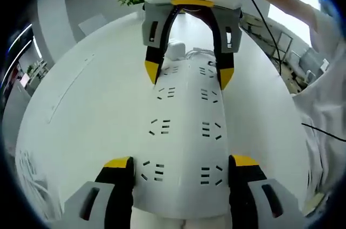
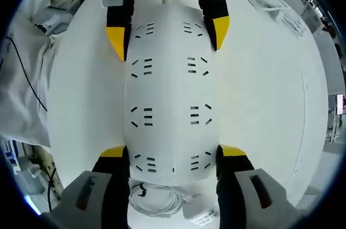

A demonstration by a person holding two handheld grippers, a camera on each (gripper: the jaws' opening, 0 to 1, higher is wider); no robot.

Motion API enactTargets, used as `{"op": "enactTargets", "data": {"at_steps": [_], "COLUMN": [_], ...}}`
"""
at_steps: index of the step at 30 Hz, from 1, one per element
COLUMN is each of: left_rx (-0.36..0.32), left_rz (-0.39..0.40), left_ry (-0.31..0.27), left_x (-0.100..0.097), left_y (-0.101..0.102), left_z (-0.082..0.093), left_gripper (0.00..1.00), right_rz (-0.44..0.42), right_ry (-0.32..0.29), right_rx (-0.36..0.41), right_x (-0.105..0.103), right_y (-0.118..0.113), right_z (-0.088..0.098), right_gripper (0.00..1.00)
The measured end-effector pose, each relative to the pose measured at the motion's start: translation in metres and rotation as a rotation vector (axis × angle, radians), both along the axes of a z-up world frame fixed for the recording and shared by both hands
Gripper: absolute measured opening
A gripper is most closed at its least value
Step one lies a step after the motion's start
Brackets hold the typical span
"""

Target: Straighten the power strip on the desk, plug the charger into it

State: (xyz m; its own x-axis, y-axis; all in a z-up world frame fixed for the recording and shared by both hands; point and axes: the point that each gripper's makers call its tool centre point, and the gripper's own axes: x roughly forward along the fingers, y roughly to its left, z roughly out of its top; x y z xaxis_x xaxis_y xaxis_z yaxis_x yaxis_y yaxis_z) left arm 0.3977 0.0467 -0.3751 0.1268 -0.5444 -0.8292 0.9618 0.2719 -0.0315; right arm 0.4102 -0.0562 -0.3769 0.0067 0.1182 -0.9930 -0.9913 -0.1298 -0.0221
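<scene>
Power strip [image 1: 184, 131], probably stiff and light, lay mid-desk [image 1: 81, 104], gripped across its two ends between wide jaws of left gripper [image 1: 181, 167] and right gripper [image 2: 173, 156].

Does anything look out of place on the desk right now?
Nothing stands out. The white multi-socket power strip lies flat on the white desk, left gripper and right gripper straddling opposite ends, every visible socket empty.

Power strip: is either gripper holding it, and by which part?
Both. The left gripper clamps one end of the power strip across its width, jaws on the long sides; the right gripper clamps the opposite end the same way.
</scene>
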Motion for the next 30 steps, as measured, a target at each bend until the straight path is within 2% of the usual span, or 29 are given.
{"op": "enactTargets", "data": {"at_steps": [7, 17, 30], "left_rx": [-0.003, -0.003, -0.006], "left_rz": [-0.041, -0.077, -0.105], "left_ry": [-0.003, -0.003, -0.003], "left_x": [0.0, -0.001, -0.002], "left_y": [-0.001, -0.002, -0.003], "left_z": [0.0, 0.0, 0.0], "left_gripper": [0.72, 0.72, 0.72], "right_rz": [-0.061, -0.125, -0.168], "right_ry": [0.001, -0.002, -0.005], "right_rx": [0.027, 0.025, 0.036], "right_x": [-0.003, -0.008, -0.011], "right_y": [0.0, 0.0, 0.0], "right_z": [0.0, 0.0, 0.0], "right_gripper": [0.64, 0.64, 0.64]}}
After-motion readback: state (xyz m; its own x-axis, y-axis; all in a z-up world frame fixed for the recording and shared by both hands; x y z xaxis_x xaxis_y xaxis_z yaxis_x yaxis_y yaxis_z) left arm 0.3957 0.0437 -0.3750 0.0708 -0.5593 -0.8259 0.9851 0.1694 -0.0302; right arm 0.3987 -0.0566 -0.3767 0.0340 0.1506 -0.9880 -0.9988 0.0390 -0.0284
